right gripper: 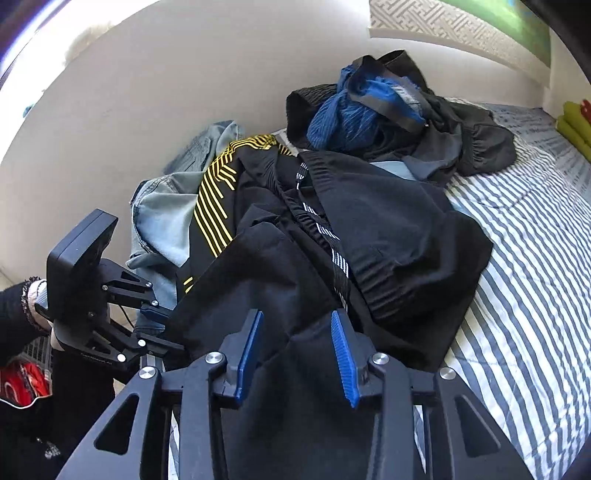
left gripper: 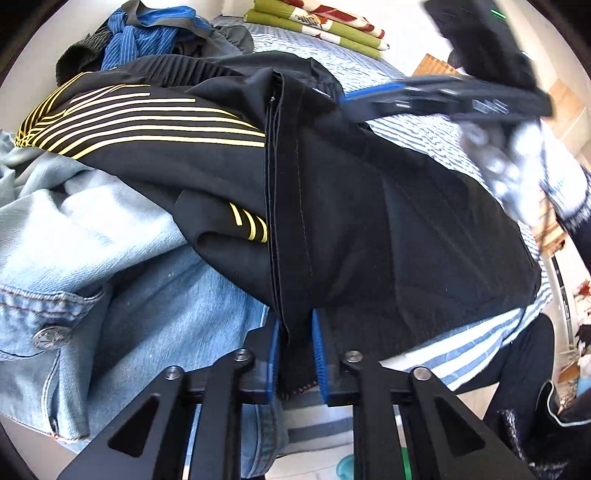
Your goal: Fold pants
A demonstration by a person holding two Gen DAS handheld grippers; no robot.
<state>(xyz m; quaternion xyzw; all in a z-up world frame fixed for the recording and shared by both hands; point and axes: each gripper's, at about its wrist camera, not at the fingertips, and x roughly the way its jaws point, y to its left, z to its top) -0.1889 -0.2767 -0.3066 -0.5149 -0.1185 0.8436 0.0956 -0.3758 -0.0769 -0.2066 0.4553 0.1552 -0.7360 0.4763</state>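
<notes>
left gripper [left gripper: 295,354] right up close, its blue-padded black fingers [left gripper: 274,363] pinching a folded edge of the black fabric pants [left gripper: 369,229], cloth bunched tight between the pads at the near edge of the bed. in the right wrist view the right gripper [right gripper: 295,354] sits over the same dark cloth, blue pads [right gripper: 341,354] standing apart with the fabric lying loose between them, not pressed on it. seen from there, the left gripper [right gripper: 155,328] comes in from the left side, a dark-sleeved hand [right gripper: 37,306] behind it.

the pants lie spread across the blue-and-white striped bedsheet [right gripper: 535,258], elastic waistband [right gripper: 388,295] and a striped drawstring [right gripper: 338,266] showing. just beside them toward the wall, partly under them, a black garment with yellow stripes [left gripper: 147,122], and beneath that a pale blue denim piece with a metal button [left gripper: 92,258].

farther back by the white wall [right gripper: 184,74], a heap of blue striped and dark grey clothes [right gripper: 369,110]. at the far end of the bed, folded green bedding with red and white print [left gripper: 325,26].
</notes>
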